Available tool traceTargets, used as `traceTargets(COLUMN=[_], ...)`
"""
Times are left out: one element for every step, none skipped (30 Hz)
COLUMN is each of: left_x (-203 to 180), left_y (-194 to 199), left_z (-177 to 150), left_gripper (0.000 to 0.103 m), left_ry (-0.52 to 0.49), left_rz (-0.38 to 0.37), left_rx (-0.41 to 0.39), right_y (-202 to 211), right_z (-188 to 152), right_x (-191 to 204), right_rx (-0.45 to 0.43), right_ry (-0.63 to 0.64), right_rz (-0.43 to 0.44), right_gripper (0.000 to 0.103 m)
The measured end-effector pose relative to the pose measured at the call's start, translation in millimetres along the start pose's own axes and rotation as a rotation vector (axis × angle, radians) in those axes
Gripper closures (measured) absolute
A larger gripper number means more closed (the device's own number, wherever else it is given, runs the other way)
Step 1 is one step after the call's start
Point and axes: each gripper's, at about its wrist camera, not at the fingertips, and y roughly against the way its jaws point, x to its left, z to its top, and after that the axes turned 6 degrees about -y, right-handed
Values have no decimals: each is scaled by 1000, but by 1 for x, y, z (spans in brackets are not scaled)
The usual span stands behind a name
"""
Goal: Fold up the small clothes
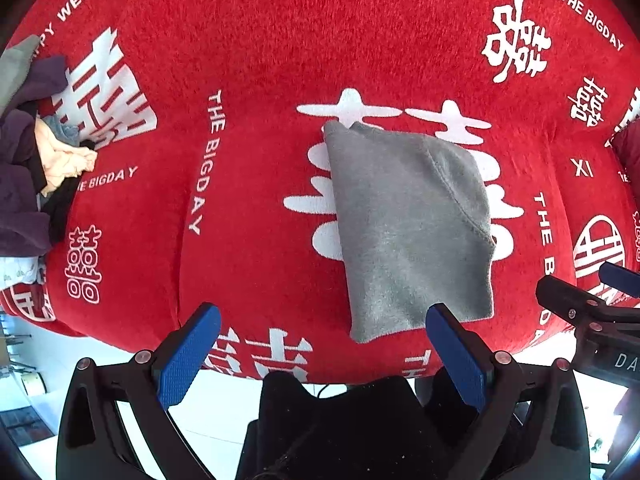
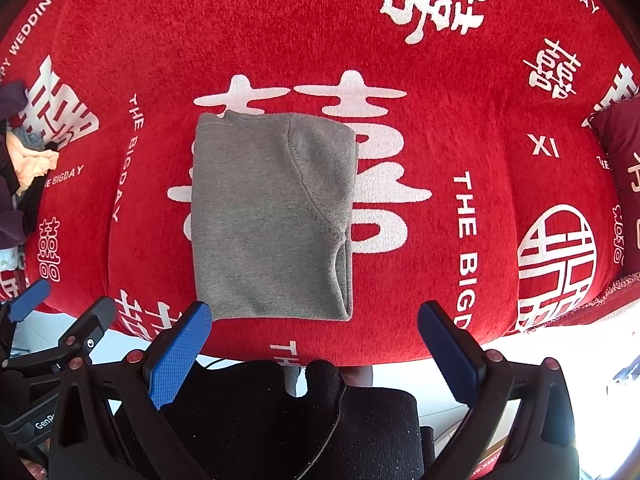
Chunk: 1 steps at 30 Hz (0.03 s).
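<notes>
Grey fleecy garment (image 2: 272,216) folded rectangular on plush red cover (image 2: 280,32), left claw (image 1: 324,344), right claw (image 2: 316,340) both spread, empty

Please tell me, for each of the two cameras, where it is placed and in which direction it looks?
Left wrist view: sits on the left gripper, looking forward over its open blue-padded fingers at the folded grey fleece garment; the right gripper shows at right.
Right wrist view: sits on the right gripper, fingers open, facing the same garment; the left gripper shows at left.
Both share the garment, the red printed cover and the pile of mixed clothes.
</notes>
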Motion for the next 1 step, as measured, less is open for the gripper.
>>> traceTargets(left_x=[0], left_y=[0], left_z=[0], left_gripper=[0], left_ry=[-4], left_rz=[-2], left_rx=[0], right_y=[0], right_z=[0], right_x=[0], right_rx=[0], right_ry=[0], right_rz=[-1], right_gripper=[0])
